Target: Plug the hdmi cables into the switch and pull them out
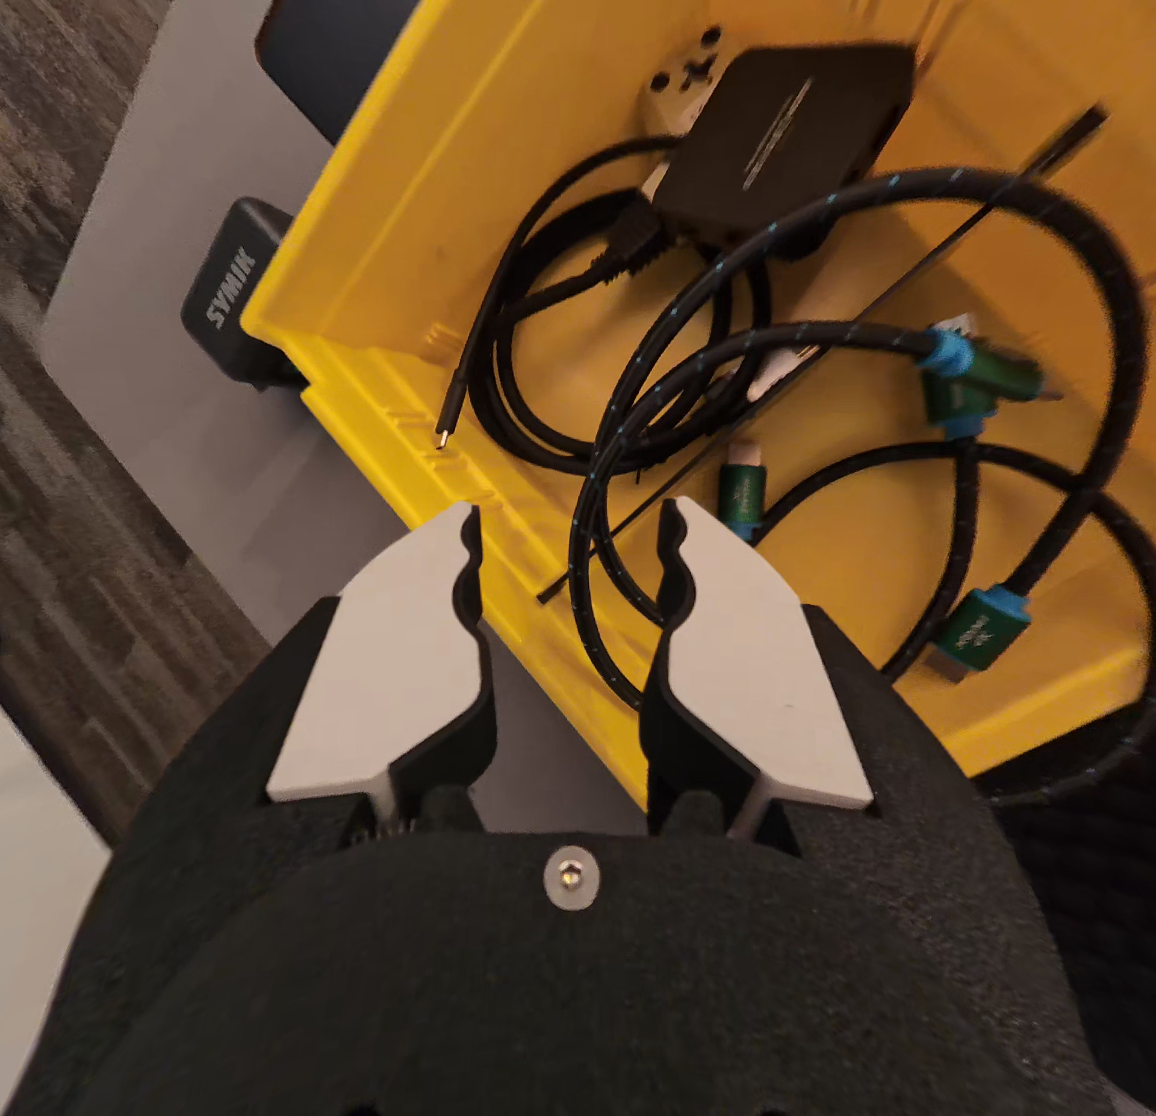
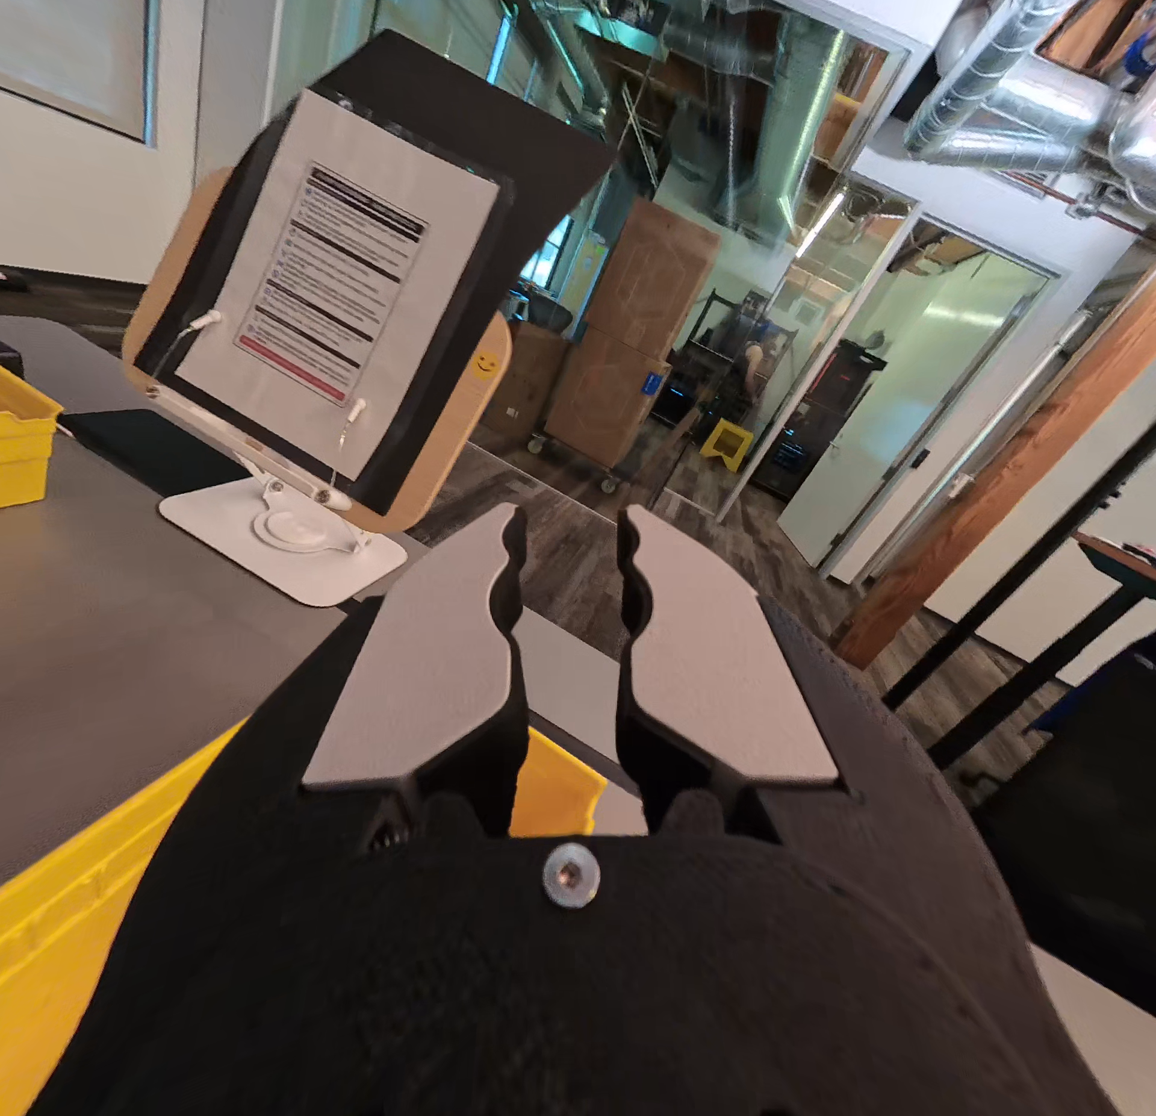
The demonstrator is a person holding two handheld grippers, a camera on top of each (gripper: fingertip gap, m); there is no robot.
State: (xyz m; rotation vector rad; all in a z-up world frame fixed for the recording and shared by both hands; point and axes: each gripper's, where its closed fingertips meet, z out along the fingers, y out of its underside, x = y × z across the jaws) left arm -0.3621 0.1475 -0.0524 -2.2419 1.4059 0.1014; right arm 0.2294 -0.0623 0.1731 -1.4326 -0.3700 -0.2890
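In the left wrist view a yellow bin [image 1: 375, 310] holds a black switch box [image 1: 788, 141] at its far end. Braided black HDMI cables [image 1: 625, 423] lie coiled in it, with green and blue plugs [image 1: 744, 491], [image 1: 982, 385], [image 1: 988, 629] loose on the bin floor. A thin black cable [image 1: 494, 310] with a small plug also lies there. My left gripper [image 1: 569, 510] is open and empty above the bin's near wall. My right gripper [image 2: 569, 516] is open and empty, raised over the table edge and pointing into the room. The yellow bin [image 2: 81, 898] shows below it.
A black power adapter [image 1: 231, 297] sits on the grey table beside the bin. A thin black rod [image 1: 876, 310] lies across the cables. A tablet on a white stand [image 2: 313, 335] and a second yellow bin [image 2: 25, 441] stand on the table [image 2: 125, 616]. The tips of one gripper are about 65 cm away from the tips of the other. Between my left fingertips and the black power adapter [image 1: 231, 297] there is roughly 15 cm.
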